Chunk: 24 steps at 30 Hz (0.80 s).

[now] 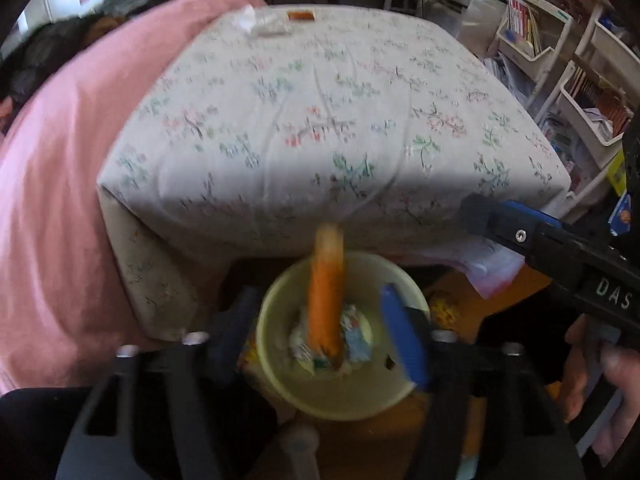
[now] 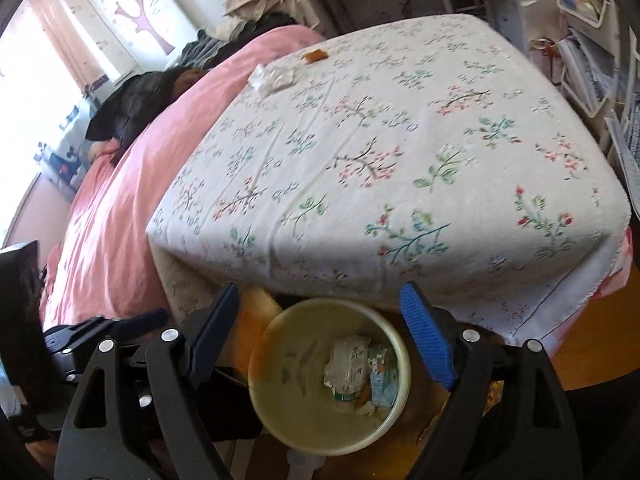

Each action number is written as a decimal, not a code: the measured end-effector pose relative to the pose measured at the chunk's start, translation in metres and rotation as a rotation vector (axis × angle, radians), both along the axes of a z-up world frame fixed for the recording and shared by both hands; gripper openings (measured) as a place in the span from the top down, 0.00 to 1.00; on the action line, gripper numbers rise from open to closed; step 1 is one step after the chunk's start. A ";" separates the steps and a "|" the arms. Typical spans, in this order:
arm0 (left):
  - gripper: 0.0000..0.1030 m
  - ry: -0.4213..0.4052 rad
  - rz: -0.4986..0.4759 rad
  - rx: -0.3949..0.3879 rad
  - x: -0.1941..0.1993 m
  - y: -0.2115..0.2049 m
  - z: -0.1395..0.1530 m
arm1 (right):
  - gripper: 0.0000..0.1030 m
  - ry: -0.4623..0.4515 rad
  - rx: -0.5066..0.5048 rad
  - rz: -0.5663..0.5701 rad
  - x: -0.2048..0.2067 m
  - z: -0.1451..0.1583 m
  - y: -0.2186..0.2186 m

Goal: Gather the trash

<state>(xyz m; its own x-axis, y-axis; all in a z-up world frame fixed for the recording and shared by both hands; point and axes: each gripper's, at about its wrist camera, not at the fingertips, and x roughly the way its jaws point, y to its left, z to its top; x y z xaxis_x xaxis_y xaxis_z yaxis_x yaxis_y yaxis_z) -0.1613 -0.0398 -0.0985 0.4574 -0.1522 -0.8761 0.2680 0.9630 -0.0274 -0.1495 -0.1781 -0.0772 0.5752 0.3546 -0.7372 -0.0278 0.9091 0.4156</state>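
A pale yellow-green bin (image 1: 280, 384) (image 2: 280, 404) stands on the floor against the foot of the bed, with crumpled wrappers (image 2: 352, 368) inside. My left gripper (image 1: 318, 294) hangs open over it. A blurred orange wrapper (image 1: 326, 300) is loose between its fingers, touching neither pad, with its lower end in the bin. My right gripper (image 2: 320, 292) is open above the same bin with nothing between its fingers. On the far side of the bed lie a crumpled white wrapper (image 1: 266, 24) (image 2: 272, 76) and a small orange wrapper (image 1: 300, 16) (image 2: 316, 55).
The bed has a floral sheet (image 2: 380, 140) and a pink duvet (image 2: 120, 220) on its left with dark clothes on it. Cluttered white shelves (image 1: 592, 92) stand at the right. A hand (image 1: 600, 380) holds the right gripper's handle. The wooden floor (image 2: 592, 340) shows around the bin.
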 end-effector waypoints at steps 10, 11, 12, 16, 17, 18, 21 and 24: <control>0.25 -0.114 0.128 -0.055 0.003 0.020 0.018 | 0.18 -0.012 -0.020 -0.024 0.002 -0.002 -0.003; 0.25 -0.115 0.131 -0.058 0.006 0.019 0.018 | 0.18 -0.012 -0.021 -0.021 0.003 -0.003 -0.002; 0.25 -0.118 0.136 -0.061 0.006 0.020 0.018 | 0.18 -0.012 -0.022 -0.020 0.002 -0.003 -0.002; 0.24 -0.146 0.149 -0.080 0.006 0.021 0.022 | 0.18 -0.023 -0.027 -0.020 0.001 -0.002 -0.001; 0.24 -0.153 0.153 -0.082 0.005 0.023 0.023 | 0.18 -0.024 -0.027 -0.022 0.001 -0.001 -0.001; 0.24 -0.160 0.159 -0.085 0.005 0.023 0.025 | 0.18 -0.026 -0.027 -0.023 0.001 -0.001 -0.001; 0.24 -0.171 0.179 -0.097 0.006 0.027 0.026 | 0.18 -0.036 -0.031 -0.026 0.001 0.000 -0.002; 0.23 -0.181 0.202 -0.107 0.007 0.031 0.028 | 0.18 -0.048 -0.038 -0.025 0.000 0.002 -0.001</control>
<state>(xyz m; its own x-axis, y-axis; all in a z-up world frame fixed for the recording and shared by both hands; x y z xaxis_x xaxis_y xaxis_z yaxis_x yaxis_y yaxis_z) -0.1548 -0.0090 -0.0705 0.6354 -0.1293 -0.7613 0.0811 0.9916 -0.1007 -0.1495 -0.1789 -0.0754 0.6186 0.3115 -0.7214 -0.0235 0.9250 0.3793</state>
